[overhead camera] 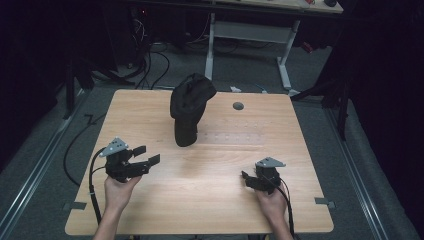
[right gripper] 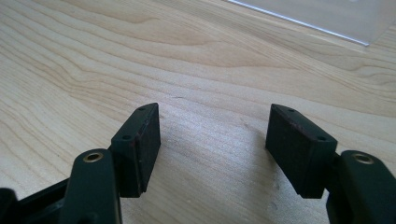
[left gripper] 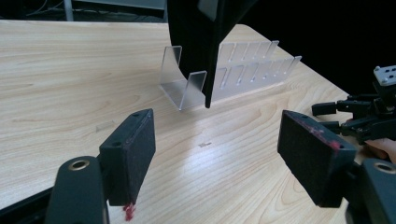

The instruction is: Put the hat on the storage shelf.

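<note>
At twelve o'clock on the desk [overhead camera: 210,185], a black cap [overhead camera: 190,107] rests on a clear rack [left gripper: 224,74]. Your left gripper [overhead camera: 148,155] at eight o'clock and right gripper [overhead camera: 247,176] at four o'clock hold jaws open, empty.

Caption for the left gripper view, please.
Open left gripper faces a black cap propped on a clear rack on the wooden table.

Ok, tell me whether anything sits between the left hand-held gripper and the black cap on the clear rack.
Nothing visible does. The left hand-held gripper stands open over bare table, and the black cap hangs on the clear rack straight ahead.
</note>
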Action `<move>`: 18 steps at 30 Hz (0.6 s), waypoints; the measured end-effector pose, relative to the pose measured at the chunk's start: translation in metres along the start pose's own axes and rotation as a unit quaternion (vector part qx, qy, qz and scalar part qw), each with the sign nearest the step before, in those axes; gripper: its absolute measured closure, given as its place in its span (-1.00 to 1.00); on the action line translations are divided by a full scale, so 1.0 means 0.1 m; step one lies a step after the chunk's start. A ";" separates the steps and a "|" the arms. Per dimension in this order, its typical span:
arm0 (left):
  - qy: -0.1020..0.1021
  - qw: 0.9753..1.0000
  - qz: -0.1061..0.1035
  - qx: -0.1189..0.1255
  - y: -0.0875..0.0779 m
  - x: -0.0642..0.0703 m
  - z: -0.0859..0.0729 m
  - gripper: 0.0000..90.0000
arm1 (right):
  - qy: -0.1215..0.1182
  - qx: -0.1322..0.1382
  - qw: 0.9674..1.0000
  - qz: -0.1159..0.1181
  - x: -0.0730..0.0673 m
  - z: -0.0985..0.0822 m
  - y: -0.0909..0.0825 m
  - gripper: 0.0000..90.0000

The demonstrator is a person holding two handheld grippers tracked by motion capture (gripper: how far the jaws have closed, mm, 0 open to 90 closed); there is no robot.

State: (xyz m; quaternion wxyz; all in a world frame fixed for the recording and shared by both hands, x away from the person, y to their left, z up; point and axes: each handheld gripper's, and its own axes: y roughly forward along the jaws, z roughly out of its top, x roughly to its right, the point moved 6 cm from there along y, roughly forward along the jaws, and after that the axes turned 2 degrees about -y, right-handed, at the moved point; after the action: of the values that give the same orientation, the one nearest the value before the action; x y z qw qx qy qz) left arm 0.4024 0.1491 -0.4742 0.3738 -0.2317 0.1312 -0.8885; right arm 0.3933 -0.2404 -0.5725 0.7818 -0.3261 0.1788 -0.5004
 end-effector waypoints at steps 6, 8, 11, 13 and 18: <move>-0.001 1.000 -0.003 -0.011 0.01 0.03 -0.06 -0.38 | 0.000 0.001 1.000 0.000 0.00 0.00 0.00 -0.21; 0.000 1.000 -0.002 -0.016 0.02 0.03 -0.09 -0.38 | -0.001 0.001 1.000 0.000 0.00 0.00 0.00 -0.21; 0.001 1.000 -0.001 -0.022 0.03 0.04 -0.12 -0.38 | 0.000 0.001 1.000 0.000 0.00 0.00 0.00 -0.21; 0.002 1.000 0.000 -0.024 0.03 0.05 -0.14 -0.38 | 0.000 0.001 1.000 0.000 0.00 0.00 0.00 -0.21; 0.005 0.999 0.001 -0.036 0.04 0.07 -0.19 -0.38 | 0.000 0.001 1.000 0.000 0.00 0.00 0.00 -0.21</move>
State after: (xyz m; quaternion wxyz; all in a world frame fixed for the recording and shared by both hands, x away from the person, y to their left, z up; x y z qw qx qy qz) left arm 0.3913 0.1425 -0.4898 0.3657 -0.2401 0.1649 -0.8840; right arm 0.3933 -0.2401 -0.5725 0.7822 -0.3257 0.1785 -0.5003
